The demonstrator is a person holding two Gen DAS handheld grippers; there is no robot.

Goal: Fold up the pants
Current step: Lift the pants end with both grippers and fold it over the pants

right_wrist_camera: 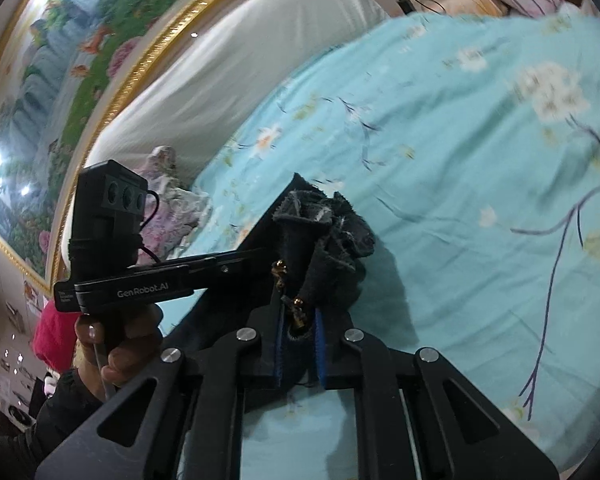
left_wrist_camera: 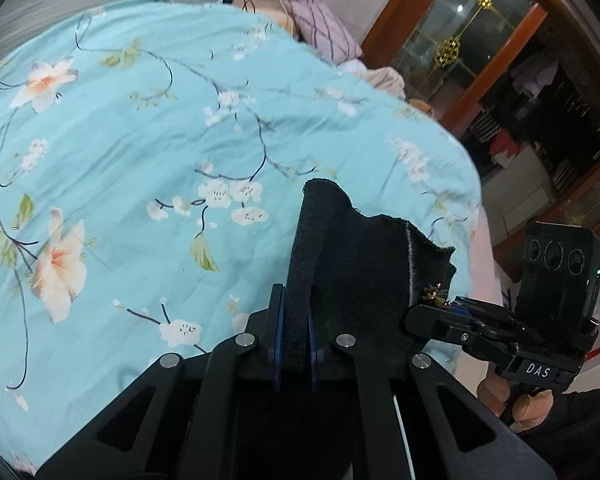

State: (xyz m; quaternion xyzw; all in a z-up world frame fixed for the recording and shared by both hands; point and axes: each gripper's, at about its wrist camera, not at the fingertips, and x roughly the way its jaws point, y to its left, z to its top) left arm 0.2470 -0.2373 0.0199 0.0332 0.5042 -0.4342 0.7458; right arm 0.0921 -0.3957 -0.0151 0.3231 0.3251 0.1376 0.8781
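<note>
The black pants (left_wrist_camera: 356, 264) are held up above the bed between both grippers. My left gripper (left_wrist_camera: 296, 320) is shut on a folded edge of the pants, which sticks up past its blue pads. The right gripper (left_wrist_camera: 424, 312) shows at the right of this view, clamped on the same cloth beside a small gold ornament. In the right wrist view my right gripper (right_wrist_camera: 300, 320) is shut on a bunched part of the pants (right_wrist_camera: 324, 236), with gold trim between the fingers. The left gripper (right_wrist_camera: 252, 256) reaches in from the left, holding the stretched edge.
The bed has a turquoise floral cover (left_wrist_camera: 148, 128). A white headboard cushion (right_wrist_camera: 228, 64) and a framed painting (right_wrist_camera: 68, 56) stand behind it. Pillows and clothes (left_wrist_camera: 324, 28) lie at the far end. A wooden glass cabinet (left_wrist_camera: 468, 40) stands at the right.
</note>
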